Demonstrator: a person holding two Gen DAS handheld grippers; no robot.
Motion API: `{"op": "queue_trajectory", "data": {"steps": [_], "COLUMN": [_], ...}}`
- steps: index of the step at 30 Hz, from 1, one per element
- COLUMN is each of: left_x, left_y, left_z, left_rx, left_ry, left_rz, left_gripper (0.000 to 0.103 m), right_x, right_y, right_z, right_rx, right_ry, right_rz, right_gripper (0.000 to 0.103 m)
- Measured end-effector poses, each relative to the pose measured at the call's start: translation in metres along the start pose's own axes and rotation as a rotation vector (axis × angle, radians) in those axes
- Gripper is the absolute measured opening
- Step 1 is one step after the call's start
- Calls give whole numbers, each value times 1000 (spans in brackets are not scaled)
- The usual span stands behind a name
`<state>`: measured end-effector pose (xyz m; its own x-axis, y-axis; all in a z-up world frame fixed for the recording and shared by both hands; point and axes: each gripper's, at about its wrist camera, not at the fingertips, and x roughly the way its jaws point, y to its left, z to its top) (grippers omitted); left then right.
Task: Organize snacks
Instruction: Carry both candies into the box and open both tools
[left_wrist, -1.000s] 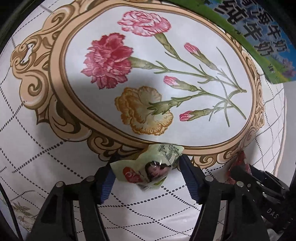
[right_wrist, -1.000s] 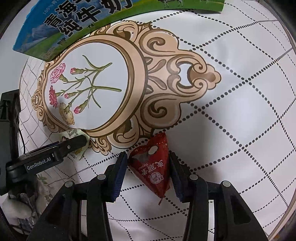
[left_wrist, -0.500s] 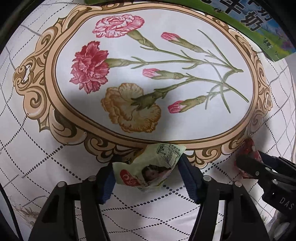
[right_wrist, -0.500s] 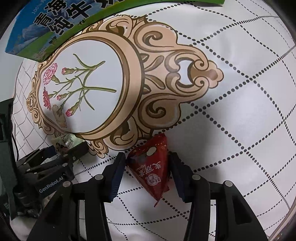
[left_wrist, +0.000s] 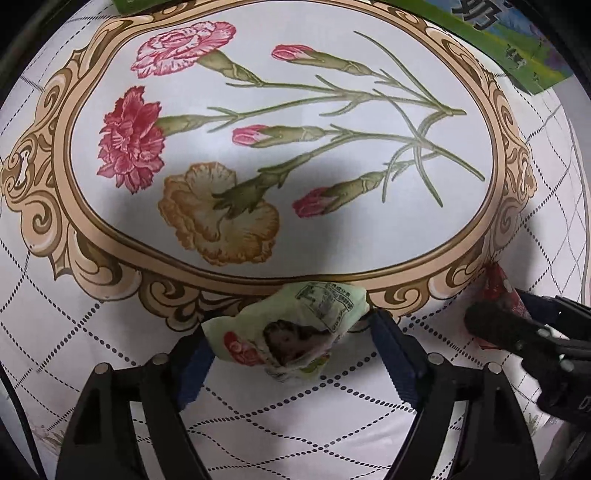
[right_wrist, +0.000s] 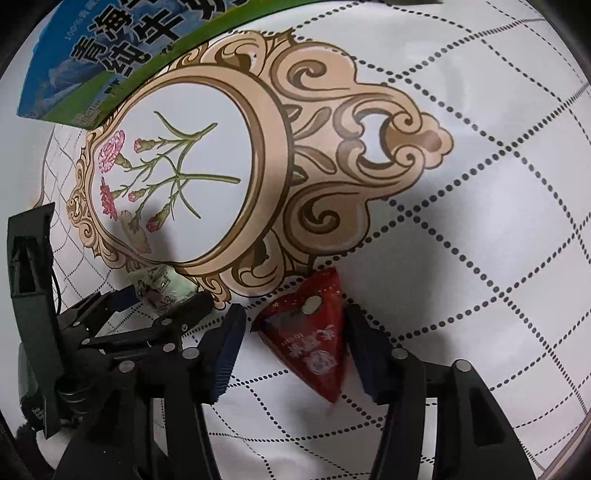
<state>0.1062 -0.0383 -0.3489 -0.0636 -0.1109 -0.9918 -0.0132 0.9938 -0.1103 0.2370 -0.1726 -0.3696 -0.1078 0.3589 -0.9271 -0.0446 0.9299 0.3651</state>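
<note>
A pale green snack packet (left_wrist: 291, 328) with a printed face sits between the fingers of my left gripper (left_wrist: 288, 336), which is shut on it above the tablecloth. It also shows in the right wrist view (right_wrist: 162, 286). A red triangular snack packet (right_wrist: 314, 332) sits between the fingers of my right gripper (right_wrist: 295, 332), which is shut on it; the left pad stands slightly off its edge. In the left wrist view the red packet (left_wrist: 498, 286) shows at the right, partly hidden by the right gripper's finger.
A white tablecloth (left_wrist: 258, 424) with dotted diamonds and an ornate oval carnation print (left_wrist: 277, 147) covers the table. A green and blue milk carton (right_wrist: 122, 48) lies at the far side, also in the left wrist view (left_wrist: 517, 44).
Both grippers have moved forward over the cloth, still holding their packets. The left gripper now sits closer beside the right one.
</note>
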Motion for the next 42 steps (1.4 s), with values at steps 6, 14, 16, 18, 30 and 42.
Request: {"op": "queue_trajectory", "data": {"steps": [6,14,16,18,30,42], "left_x": [-12,-39,-58,-81,-133,-15], "left_y": [-2,-1,0,-2,-9,4], "left_z": [-3,-13,-15,-14,48,18], "left_rx": [4,-6,-2,3,69,62], "left_ry": [-13,-13,-27,-52,-94,111], "left_rz": [39,-12,-42,-78,-256,-63], "left_gripper": [58,55,55,52,63,66], "right_x": [3,-24,-38,-59,-152,-78], "right_y": [9,6,7,12,30,-12], "right_z": [-2,-14,-15,-15,35,5], "right_rx": [-47,-32,-28,-34,-80,60], "right_ry": [-11,-77,-99,-131,-289,-167], "right_rz": [-73,-8,23,60,106,106], "right_gripper": [53,49,49,49,49,49]}}
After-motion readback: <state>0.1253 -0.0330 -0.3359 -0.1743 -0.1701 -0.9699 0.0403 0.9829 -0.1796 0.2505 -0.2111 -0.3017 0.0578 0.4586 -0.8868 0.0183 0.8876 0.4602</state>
